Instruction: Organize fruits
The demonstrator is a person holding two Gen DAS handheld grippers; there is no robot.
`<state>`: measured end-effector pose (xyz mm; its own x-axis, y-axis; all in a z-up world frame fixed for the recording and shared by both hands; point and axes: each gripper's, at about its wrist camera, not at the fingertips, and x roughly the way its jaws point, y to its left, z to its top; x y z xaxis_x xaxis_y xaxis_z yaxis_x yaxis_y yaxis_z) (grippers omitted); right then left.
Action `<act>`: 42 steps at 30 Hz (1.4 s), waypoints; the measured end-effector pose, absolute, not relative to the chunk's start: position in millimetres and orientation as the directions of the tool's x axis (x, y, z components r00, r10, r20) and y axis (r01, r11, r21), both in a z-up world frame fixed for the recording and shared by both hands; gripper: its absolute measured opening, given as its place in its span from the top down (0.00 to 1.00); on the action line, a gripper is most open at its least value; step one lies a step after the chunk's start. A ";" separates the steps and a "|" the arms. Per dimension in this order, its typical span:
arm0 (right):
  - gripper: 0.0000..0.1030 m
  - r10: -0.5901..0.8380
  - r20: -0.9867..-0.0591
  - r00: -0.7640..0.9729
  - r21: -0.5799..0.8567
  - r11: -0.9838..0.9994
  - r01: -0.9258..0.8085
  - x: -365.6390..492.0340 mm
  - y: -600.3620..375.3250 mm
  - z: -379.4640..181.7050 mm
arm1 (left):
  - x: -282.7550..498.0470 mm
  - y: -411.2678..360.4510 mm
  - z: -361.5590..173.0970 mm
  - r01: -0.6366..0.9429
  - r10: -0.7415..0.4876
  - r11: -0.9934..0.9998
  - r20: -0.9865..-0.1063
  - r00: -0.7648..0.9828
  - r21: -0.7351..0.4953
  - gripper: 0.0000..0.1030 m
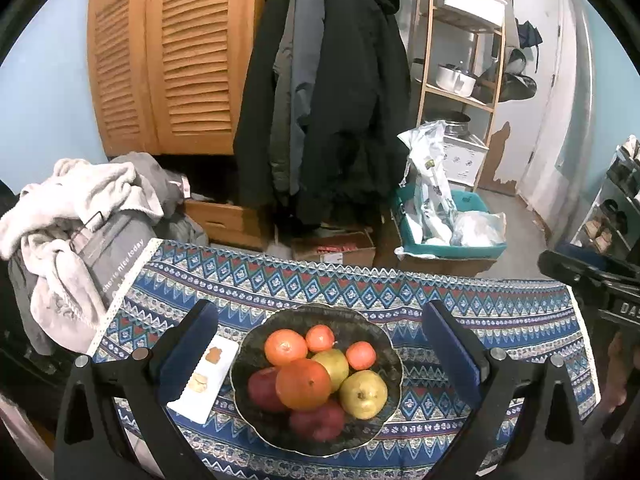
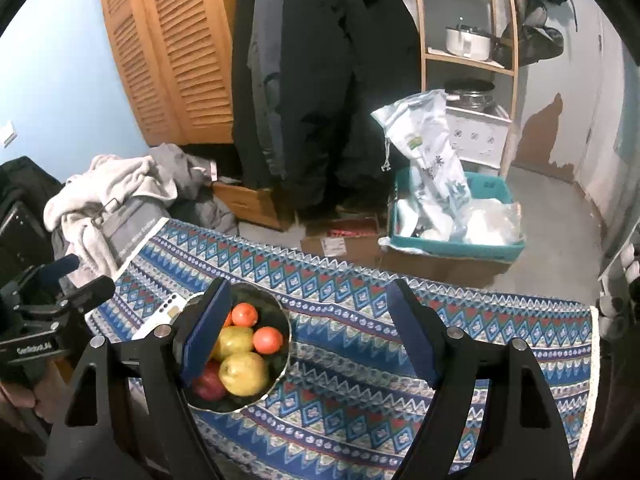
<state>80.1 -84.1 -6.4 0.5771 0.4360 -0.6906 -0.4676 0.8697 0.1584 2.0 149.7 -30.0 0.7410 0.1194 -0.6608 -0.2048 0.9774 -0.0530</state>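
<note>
A dark scalloped bowl (image 1: 256,420) stands on the patterned blue tablecloth (image 1: 520,320) and holds several fruits: oranges (image 1: 303,384), yellow pears (image 1: 364,394) and red apples (image 1: 318,420). My left gripper (image 1: 320,344) hangs above the bowl, open wide, its blue pads (image 1: 450,344) to either side and nothing between them. In the right wrist view the same bowl (image 2: 282,364) sits at the lower left, partly behind the left pad (image 2: 206,332). My right gripper (image 2: 310,332) is open over bare cloth to the right of the bowl, holding nothing.
A white tray (image 1: 208,376) with small snacks lies left of the bowl. A chair piled with towels and clothes (image 1: 76,216) stands at the table's left end. Beyond the far edge are hanging coats (image 1: 328,92), a teal bin (image 1: 452,236), cardboard boxes and a wooden shelf (image 1: 460,60).
</note>
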 end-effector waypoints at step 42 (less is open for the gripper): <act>0.23 0.396 -0.718 0.573 0.100 0.873 -0.478 83.1 -94.0 -20.9 | 11.1 136.3 -31.7 -0.235 0.166 0.972 -0.694 0.700 -0.005 0.00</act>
